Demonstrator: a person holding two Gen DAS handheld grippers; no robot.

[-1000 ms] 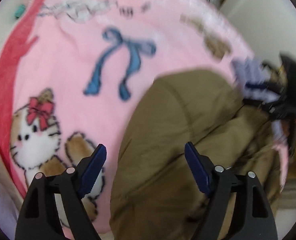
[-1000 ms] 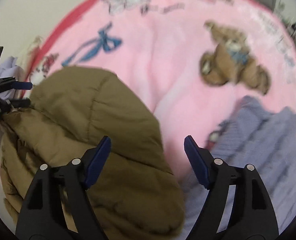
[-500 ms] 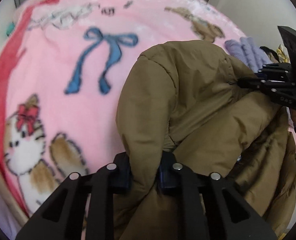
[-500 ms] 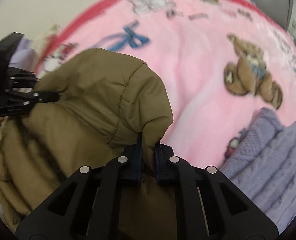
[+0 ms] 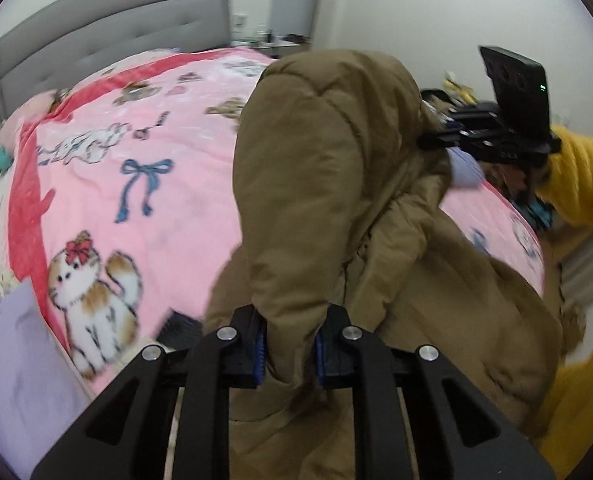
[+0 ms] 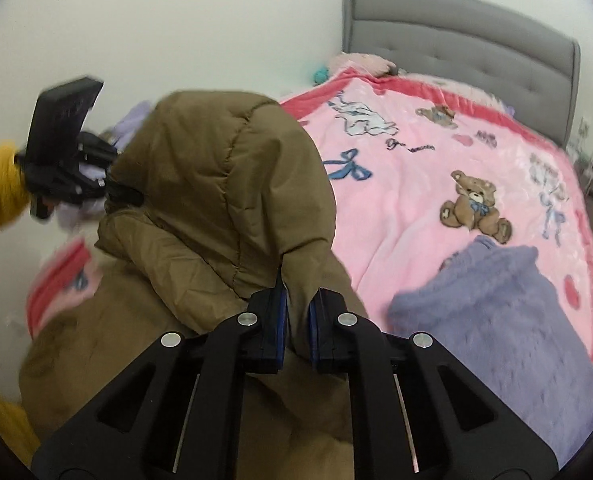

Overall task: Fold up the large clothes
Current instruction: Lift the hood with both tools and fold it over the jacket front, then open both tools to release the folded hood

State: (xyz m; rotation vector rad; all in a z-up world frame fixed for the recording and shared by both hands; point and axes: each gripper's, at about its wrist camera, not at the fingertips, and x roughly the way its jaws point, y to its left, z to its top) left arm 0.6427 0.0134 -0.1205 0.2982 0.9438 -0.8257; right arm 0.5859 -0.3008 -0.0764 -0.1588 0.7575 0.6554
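A brown padded jacket (image 5: 320,184) hangs lifted above the pink bed blanket (image 5: 136,208). My left gripper (image 5: 288,350) is shut on a fold of the jacket near its hood. My right gripper (image 6: 296,330) is shut on the other side of the same jacket (image 6: 224,184). Each gripper shows in the other's view, the right one (image 5: 492,136) at upper right, the left one (image 6: 64,160) at left. The jacket's lower part sags below the grippers.
The blanket (image 6: 436,168) carries cartoon cats, bears and bows. A grey padded headboard (image 5: 108,36) stands behind. A purple knitted garment (image 6: 508,320) lies on the bed's right part. A lilac cloth (image 5: 12,364) lies at the left edge. My yellow sleeves (image 5: 580,176) show.
Both grippers went from open to shut on the jacket. They have since lifted it off the bed, and the view has tilted up to the headboard and wall.
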